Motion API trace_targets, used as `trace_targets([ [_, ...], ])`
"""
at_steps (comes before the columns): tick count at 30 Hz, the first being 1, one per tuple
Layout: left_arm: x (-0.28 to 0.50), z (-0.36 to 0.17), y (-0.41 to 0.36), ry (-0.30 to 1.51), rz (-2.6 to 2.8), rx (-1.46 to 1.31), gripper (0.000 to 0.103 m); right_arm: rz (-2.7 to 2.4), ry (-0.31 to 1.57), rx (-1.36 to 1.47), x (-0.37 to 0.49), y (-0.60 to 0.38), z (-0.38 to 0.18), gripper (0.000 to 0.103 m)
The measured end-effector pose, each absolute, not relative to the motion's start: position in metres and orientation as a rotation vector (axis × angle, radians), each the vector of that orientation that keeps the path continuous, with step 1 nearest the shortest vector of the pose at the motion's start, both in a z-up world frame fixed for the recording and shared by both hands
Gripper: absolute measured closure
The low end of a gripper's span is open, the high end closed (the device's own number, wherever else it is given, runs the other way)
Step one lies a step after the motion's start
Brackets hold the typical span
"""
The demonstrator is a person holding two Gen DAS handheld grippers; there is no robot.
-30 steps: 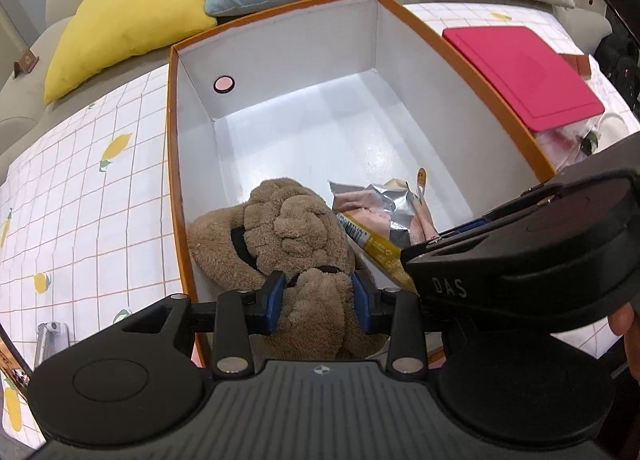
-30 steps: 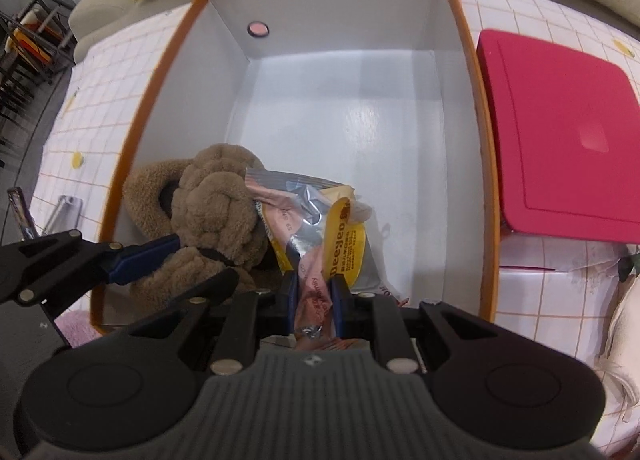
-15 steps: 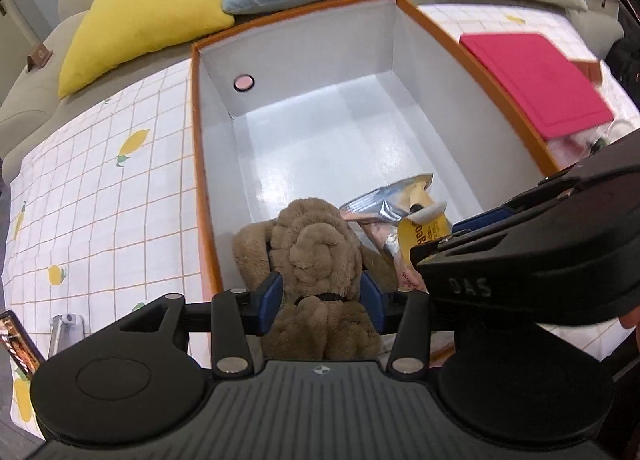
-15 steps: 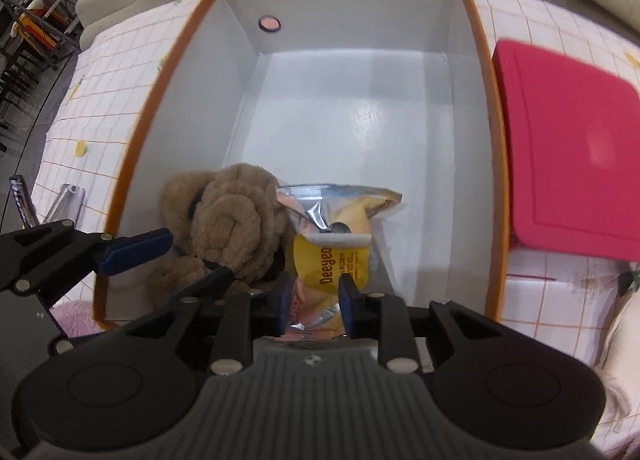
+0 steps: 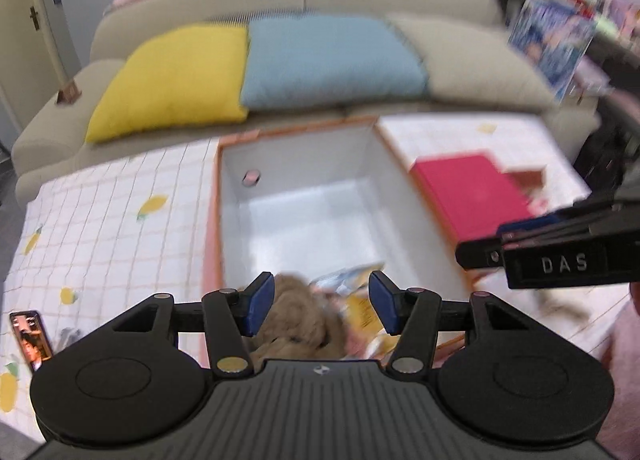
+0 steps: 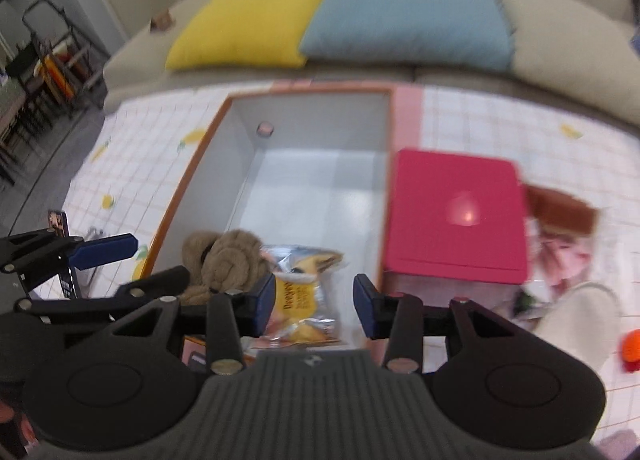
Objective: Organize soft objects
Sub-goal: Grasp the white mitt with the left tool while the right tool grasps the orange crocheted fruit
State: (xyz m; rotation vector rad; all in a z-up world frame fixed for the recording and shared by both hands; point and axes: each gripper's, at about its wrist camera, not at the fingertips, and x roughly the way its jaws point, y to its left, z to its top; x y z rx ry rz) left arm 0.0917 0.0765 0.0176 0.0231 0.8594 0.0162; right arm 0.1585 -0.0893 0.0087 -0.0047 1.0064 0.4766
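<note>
2 soft objects (image 6: 240, 260) below hand-held gripper (image 6: 314, 300)

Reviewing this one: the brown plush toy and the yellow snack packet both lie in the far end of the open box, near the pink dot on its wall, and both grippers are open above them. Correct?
Not quite. The plush toy and snack packet lie at the near end of the box, away from the pink dot, as the right wrist view shows. Both the left gripper and right gripper are open, their jaws having just been opening.
</note>
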Motion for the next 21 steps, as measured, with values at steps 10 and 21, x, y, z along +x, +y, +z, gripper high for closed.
trace_targets([
  [10, 0.07, 0.023, 0.037, 0.684, -0.253, -0.252, 0.039, 0.255, 0.853, -0.001, 0.096, -0.181, 0.003, 0.059],
  [21, 0.085, -0.018, -0.034, 0.798, -0.412, -0.209, 0.039, 0.028, 0.96, 0.082, 0.071, -0.261, -0.051, 0.055],
])
